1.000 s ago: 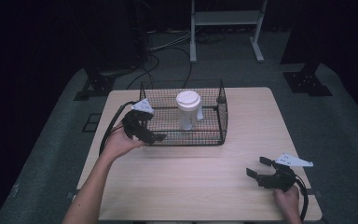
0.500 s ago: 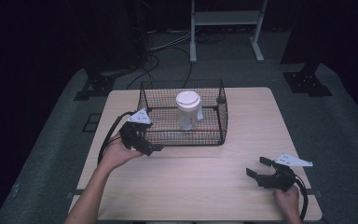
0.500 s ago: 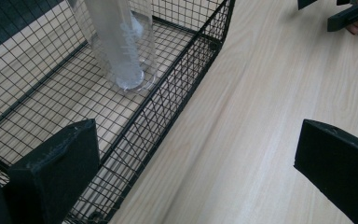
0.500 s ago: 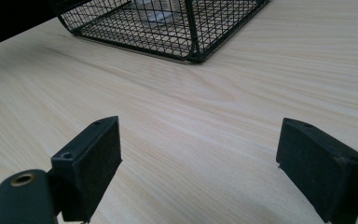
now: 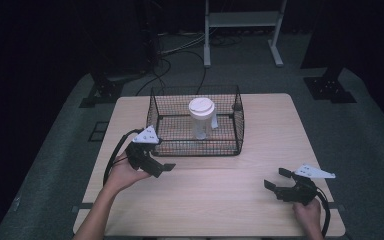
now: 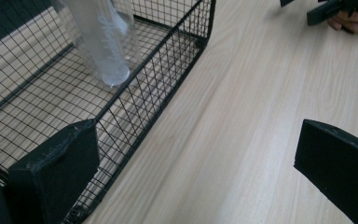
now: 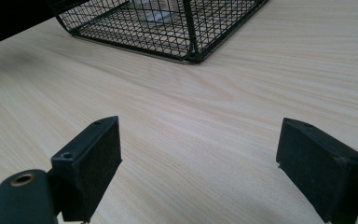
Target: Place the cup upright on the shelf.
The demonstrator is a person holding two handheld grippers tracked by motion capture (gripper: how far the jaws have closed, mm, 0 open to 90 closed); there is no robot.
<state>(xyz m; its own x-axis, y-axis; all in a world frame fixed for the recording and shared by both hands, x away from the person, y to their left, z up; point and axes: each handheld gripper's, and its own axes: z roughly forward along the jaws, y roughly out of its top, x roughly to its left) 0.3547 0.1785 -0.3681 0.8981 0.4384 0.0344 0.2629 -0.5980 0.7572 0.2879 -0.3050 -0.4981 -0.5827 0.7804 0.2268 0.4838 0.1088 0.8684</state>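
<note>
High view: the left gripper [image 5: 166, 168] has drawn back from the wire basket [image 5: 240, 125] to the table [image 5: 220, 200], jaws wide and empty. The cup [image 5: 201, 118] stands inside, seemingly delivered. The right gripper [image 5: 275, 179] rests open, empty.

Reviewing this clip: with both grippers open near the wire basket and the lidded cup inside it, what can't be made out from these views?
- Cup contents: the white lid covers it in the high view, and the left gripper view cuts off its top.
- Cup base in the right gripper view: cut by the top edge, blurred behind the basket mesh.
- Small white item beside the cup in the high view: too small to identify.
- Left gripper and right gripper: jaws apart, empty.
</note>
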